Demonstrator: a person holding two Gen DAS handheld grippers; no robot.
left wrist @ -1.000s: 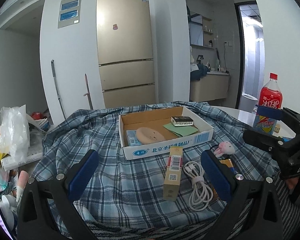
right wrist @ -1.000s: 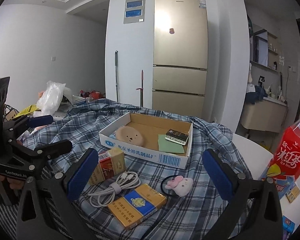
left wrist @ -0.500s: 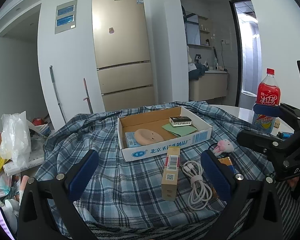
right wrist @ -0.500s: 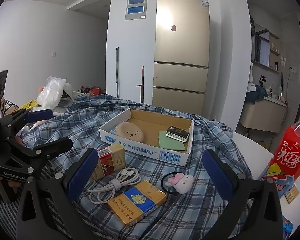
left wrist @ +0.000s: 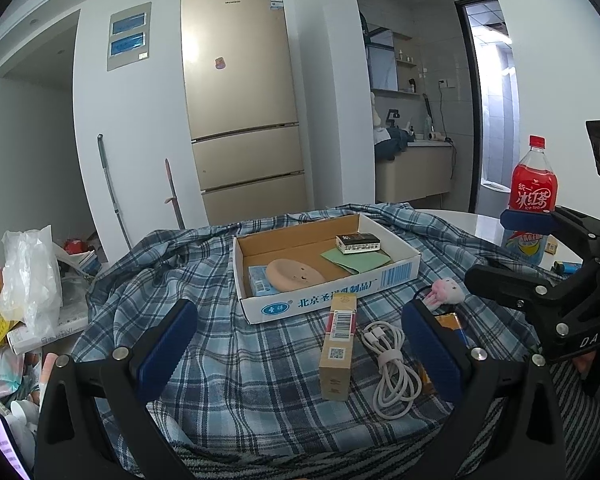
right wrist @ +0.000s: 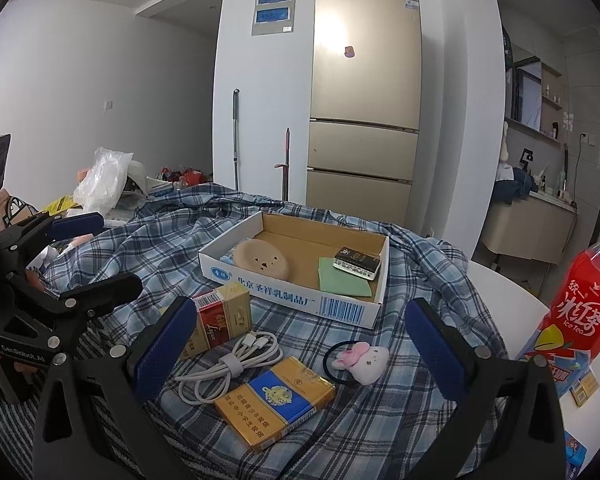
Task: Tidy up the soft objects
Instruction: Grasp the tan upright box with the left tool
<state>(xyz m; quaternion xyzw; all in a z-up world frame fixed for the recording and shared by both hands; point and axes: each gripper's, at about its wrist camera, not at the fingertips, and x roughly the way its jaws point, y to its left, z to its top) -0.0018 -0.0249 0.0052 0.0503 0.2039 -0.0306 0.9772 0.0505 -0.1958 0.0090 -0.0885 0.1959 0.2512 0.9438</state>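
Plaid cloth covers the tabletop, keeping loose items together. Nearest my right tool lie a cable and the plush bunny hair tie; beyond, the cardboard box holds a bear pad. Both tools, left tool included, are spread wide, holding nothing.

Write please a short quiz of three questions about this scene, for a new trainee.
1. True or false: the bunny hair tie lies inside the cardboard box.
2. Which thing lies nearest the white cable? A) the red bottle B) the yellow and blue pack C) the green cloth
3. Fill in: both the left gripper and the right gripper are ____.

Key: 1 false; 2 B; 3 open.
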